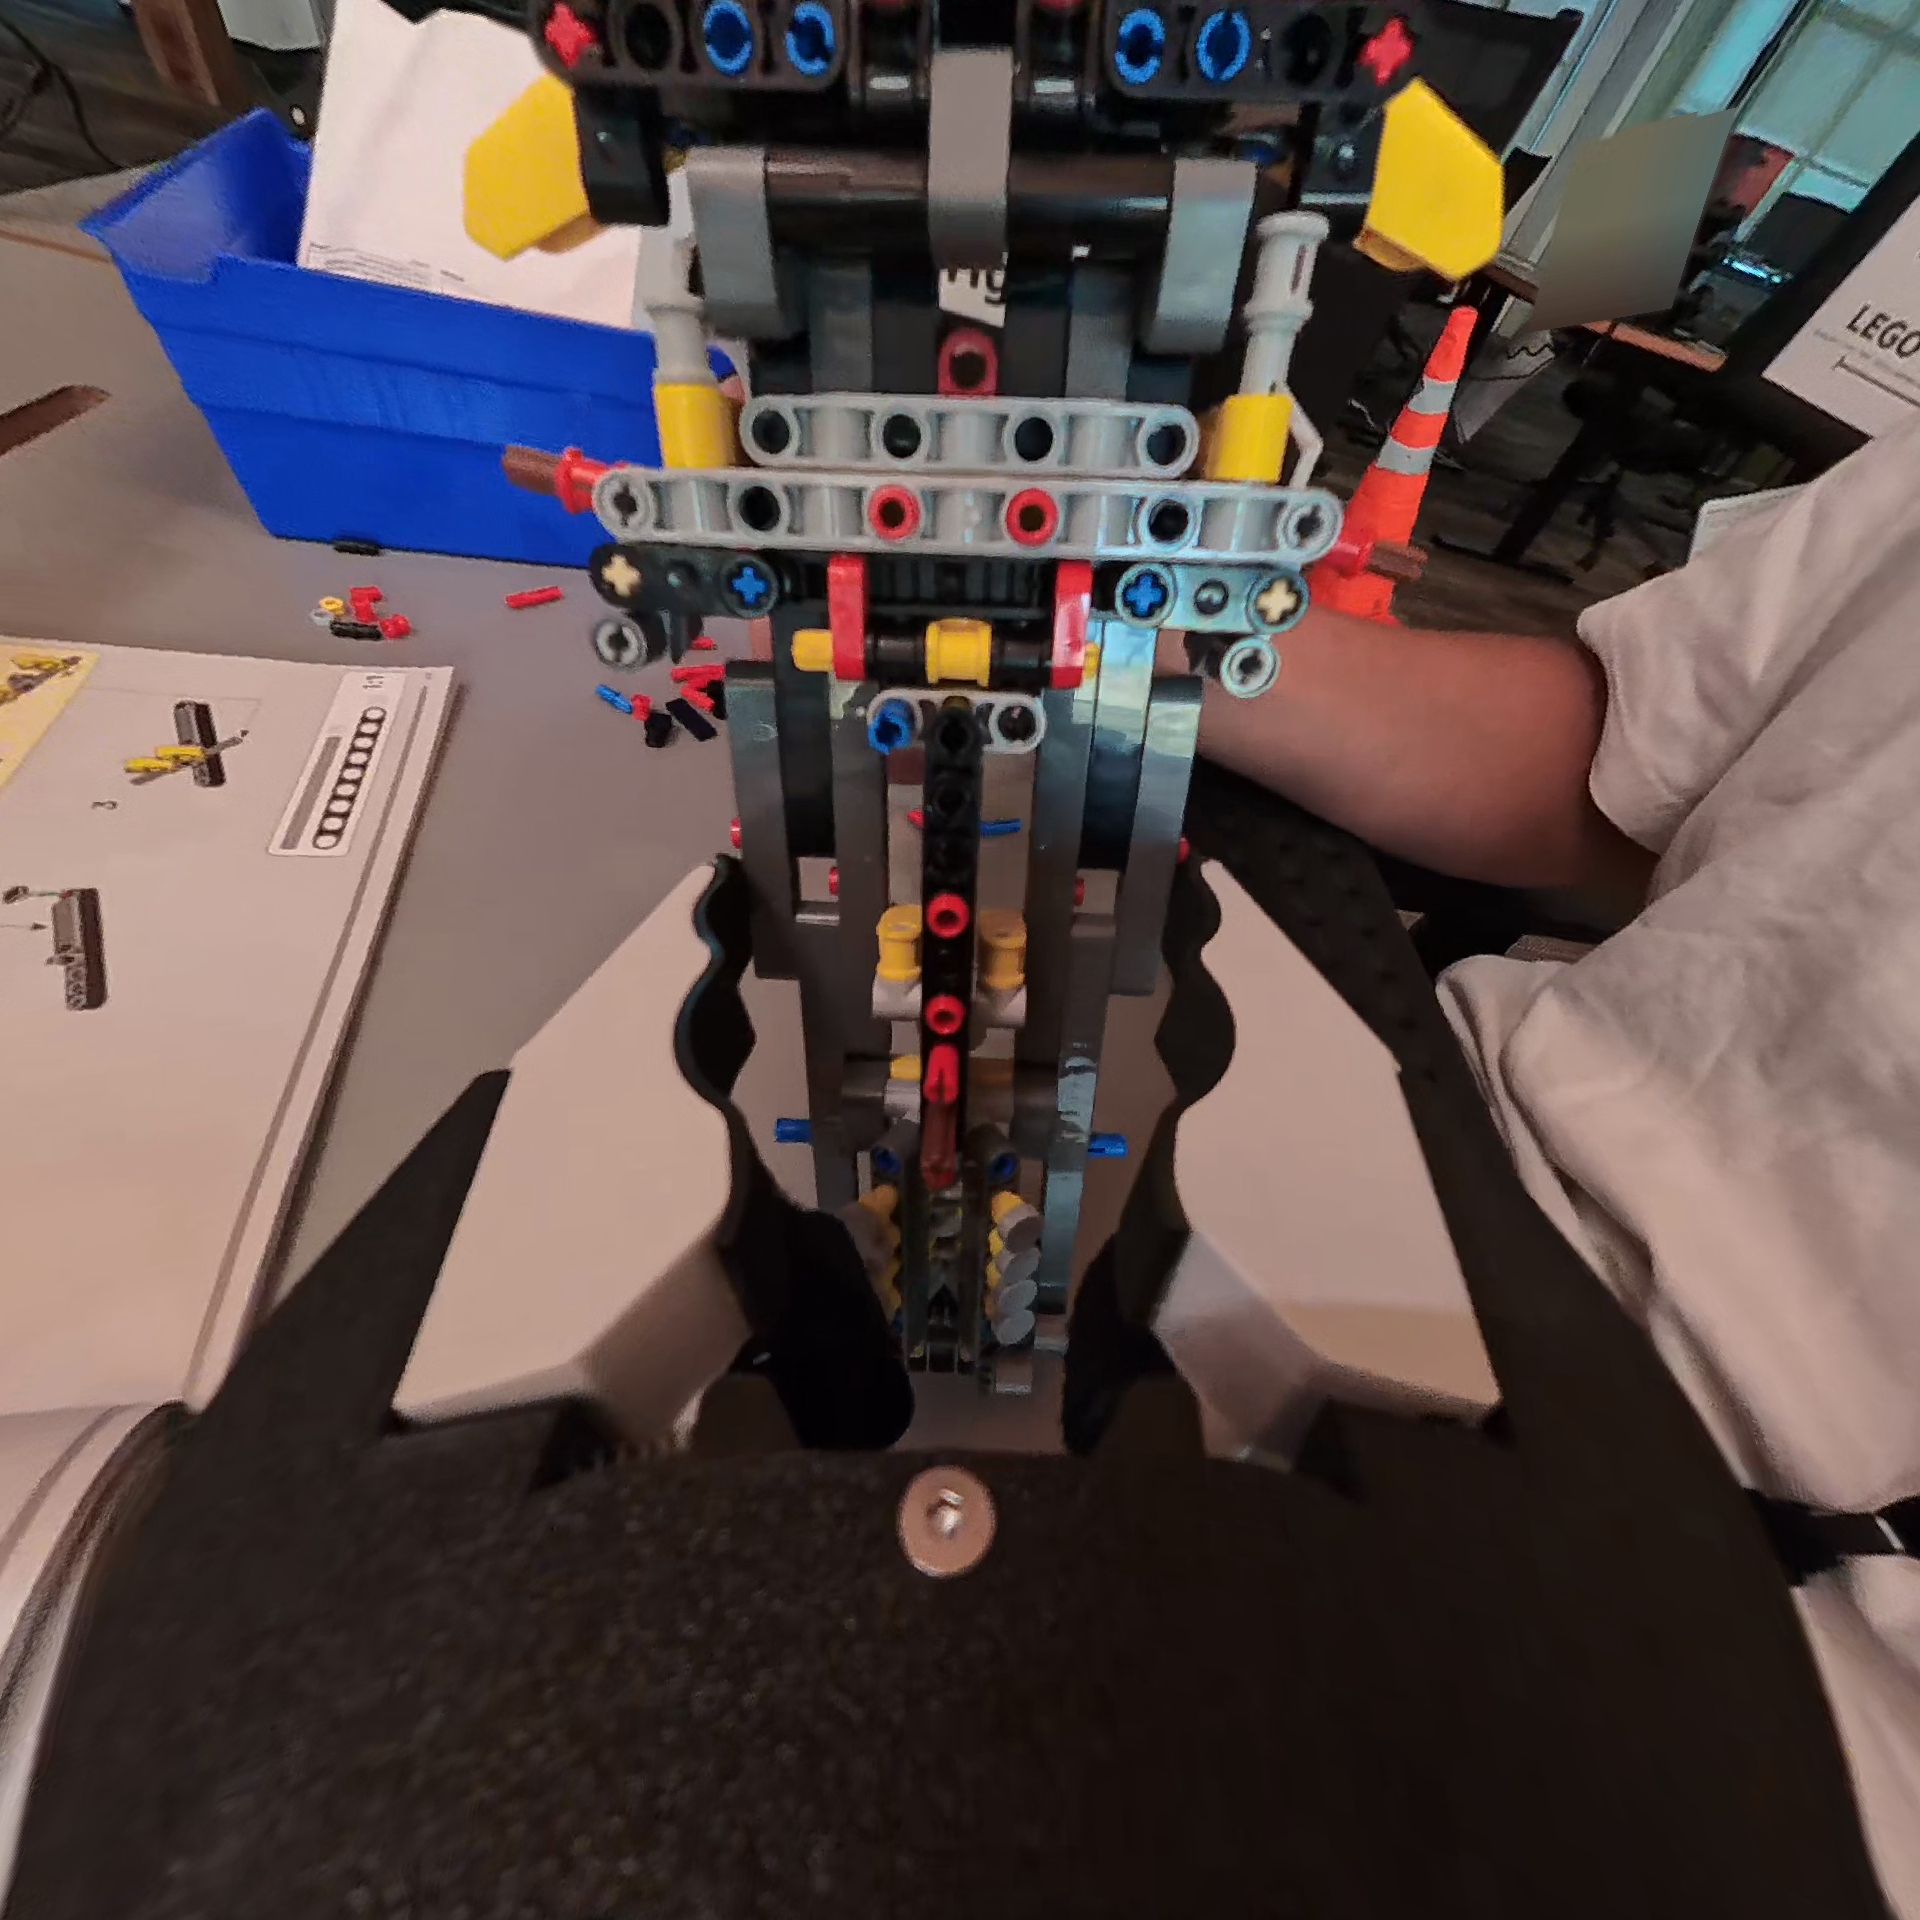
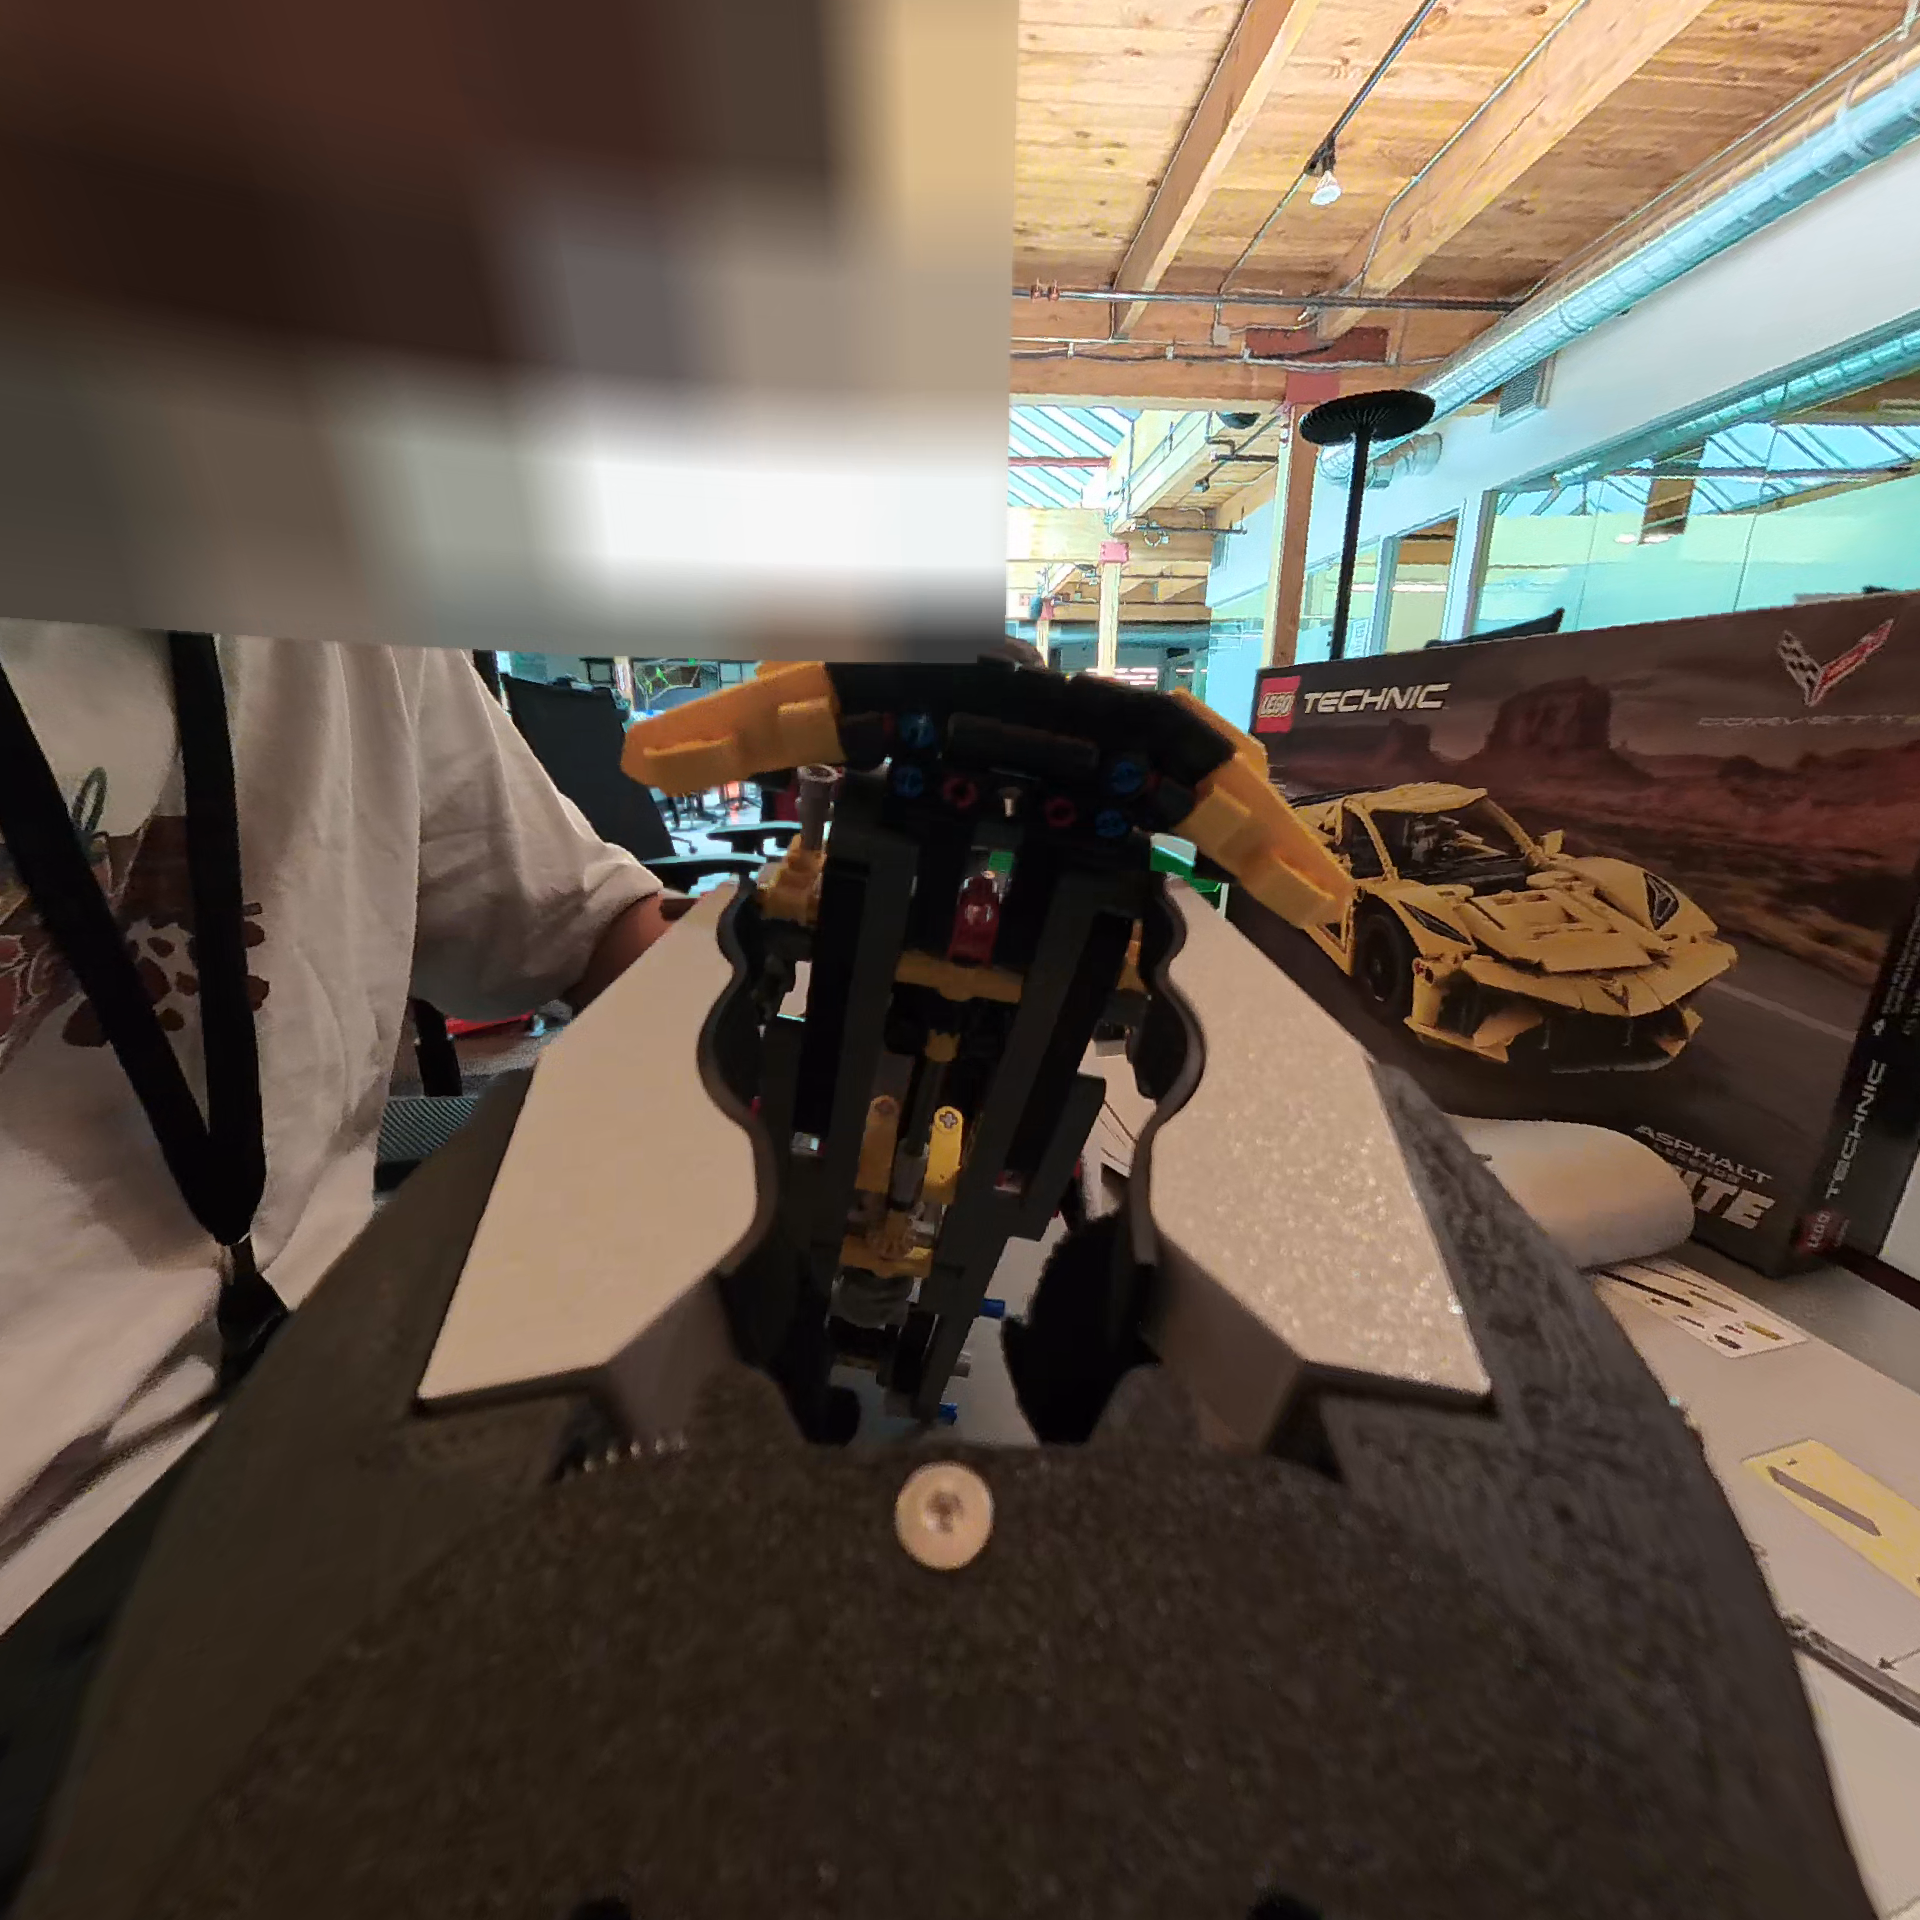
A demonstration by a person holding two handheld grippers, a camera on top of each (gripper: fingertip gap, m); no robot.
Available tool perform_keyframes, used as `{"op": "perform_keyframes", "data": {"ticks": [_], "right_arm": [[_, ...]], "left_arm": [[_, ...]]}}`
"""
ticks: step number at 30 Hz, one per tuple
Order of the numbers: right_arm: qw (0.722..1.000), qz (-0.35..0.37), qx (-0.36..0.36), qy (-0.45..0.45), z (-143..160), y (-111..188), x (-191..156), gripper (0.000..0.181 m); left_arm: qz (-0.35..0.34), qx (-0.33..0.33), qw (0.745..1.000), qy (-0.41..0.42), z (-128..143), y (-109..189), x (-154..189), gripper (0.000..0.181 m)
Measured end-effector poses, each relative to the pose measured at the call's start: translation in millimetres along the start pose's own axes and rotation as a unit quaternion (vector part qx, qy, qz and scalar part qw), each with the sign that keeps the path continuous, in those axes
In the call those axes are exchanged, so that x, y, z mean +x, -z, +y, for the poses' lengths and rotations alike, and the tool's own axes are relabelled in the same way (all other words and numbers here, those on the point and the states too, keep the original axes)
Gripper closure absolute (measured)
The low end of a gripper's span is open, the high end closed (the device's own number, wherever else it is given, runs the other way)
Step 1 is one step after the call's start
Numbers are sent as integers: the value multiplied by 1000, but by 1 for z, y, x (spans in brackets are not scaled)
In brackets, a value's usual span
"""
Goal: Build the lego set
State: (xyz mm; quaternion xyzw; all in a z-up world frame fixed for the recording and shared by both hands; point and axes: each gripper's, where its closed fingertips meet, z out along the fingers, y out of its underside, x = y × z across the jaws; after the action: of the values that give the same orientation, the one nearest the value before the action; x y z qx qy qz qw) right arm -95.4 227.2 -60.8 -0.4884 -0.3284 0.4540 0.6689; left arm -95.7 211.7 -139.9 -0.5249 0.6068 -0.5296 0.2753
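Both grippers clench the same chassis: the left gripper grips its narrow end, the right gripper the frame, seemingly from the opposite end. The chassis is lifted off the surface, likely to steady it for inspection against the manual. Loose pins lie beside the blue bin.

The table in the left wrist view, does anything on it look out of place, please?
Yes: small loose pieces lie scattered on the table beside the blue bin rather than in it. Nothing looks damaged.
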Motion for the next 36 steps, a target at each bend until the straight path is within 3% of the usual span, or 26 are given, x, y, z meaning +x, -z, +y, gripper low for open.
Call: {"op": "perform_keyframes", "data": {"ticks": [5, 15, 20, 25, 27, 31, 36], "right_arm": [[999, 13, 23, -22, -3, 0, 10, 109], [998, 40, 19, -48, 0, -7, 27, 116], [997, 55, -4, -51, -2, -7, 16, 113], [984, 149, -80, -54, 17, 1, 18, 111], [972, 183, -112, -96, 31, 5, 20, 121], [951, 238, -109, -163, 39, 14, 28, 141], [946, 228, -112, -200, 39, 17, 29, 146]], "left_arm": [[-9, 24, 999, 46, -4, -2, -2, 104], [-114, 78, 988, 71, -6, 10, -19, 104], [-157, 75, 984, 48, 0, 16, -27, 104], [-186, 61, 980, 40, 10, 14, -34, 104], [-206, 46, 977, 28, 14, 12, -37, 104], [-257, 22, 966, -11, 20, 9, -41, 104], [-267, 2, 963, -39, 21, 8, -41, 104]]}}
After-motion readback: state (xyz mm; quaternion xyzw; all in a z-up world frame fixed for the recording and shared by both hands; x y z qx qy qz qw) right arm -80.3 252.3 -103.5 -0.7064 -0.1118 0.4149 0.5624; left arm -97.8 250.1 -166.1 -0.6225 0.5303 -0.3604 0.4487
